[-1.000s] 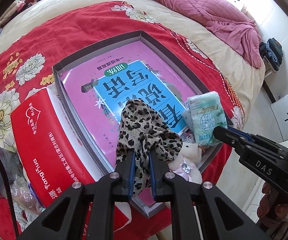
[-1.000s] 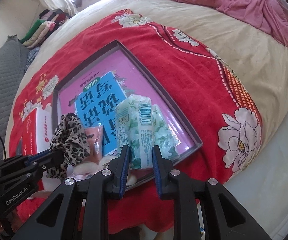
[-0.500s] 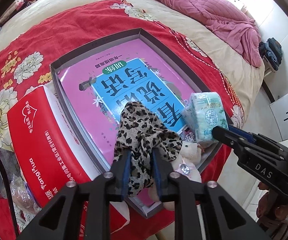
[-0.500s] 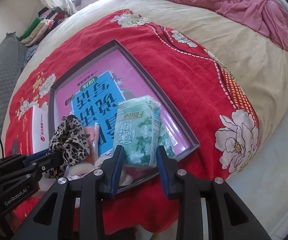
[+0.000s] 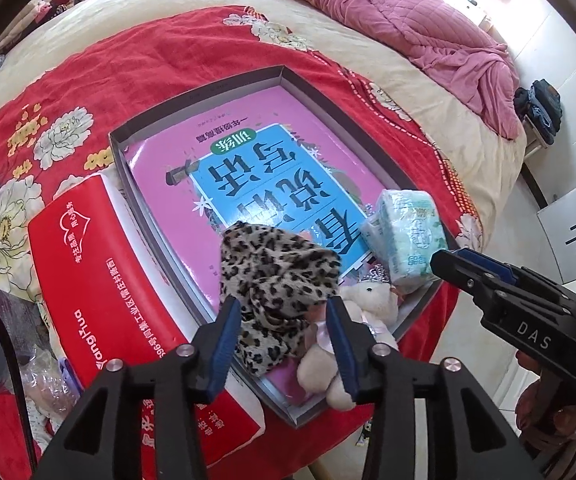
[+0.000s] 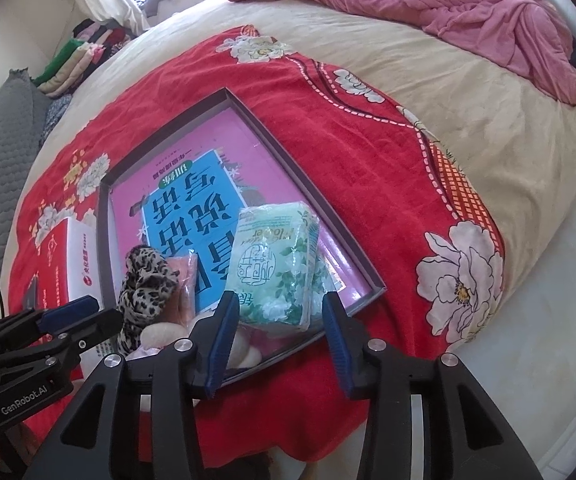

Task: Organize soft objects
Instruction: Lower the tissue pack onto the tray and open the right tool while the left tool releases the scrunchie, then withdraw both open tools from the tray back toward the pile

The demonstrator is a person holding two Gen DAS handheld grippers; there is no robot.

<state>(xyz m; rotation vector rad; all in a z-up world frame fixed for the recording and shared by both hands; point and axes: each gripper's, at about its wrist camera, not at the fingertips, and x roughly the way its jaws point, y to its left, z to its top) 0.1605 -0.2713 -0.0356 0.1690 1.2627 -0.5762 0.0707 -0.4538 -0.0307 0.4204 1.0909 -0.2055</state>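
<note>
A grey shallow box (image 5: 191, 96) (image 6: 288, 148) lies on the red flowered blanket, with a pink and blue book inside. My left gripper (image 5: 283, 324) is open, its jaws on either side of a leopard-print cloth (image 5: 275, 280) (image 6: 143, 288) that rests in the box's near end. A small white plush toy (image 5: 364, 308) lies beside it. My right gripper (image 6: 275, 316) is open around the near end of a green tissue pack (image 6: 275, 264) (image 5: 406, 236), which leans in the box's near right corner.
A red and white tissue box (image 5: 99, 280) (image 6: 67, 264) lies left of the grey box. Clear plastic bags (image 5: 43, 380) sit at the near left. A pink quilt (image 5: 388, 12) lies at the far side of the bed. The bed edge and floor (image 6: 528, 380) are on the right.
Both grippers have opened. The leopard cloth and the tissue pack were held a second ago and now rest free in the box.
</note>
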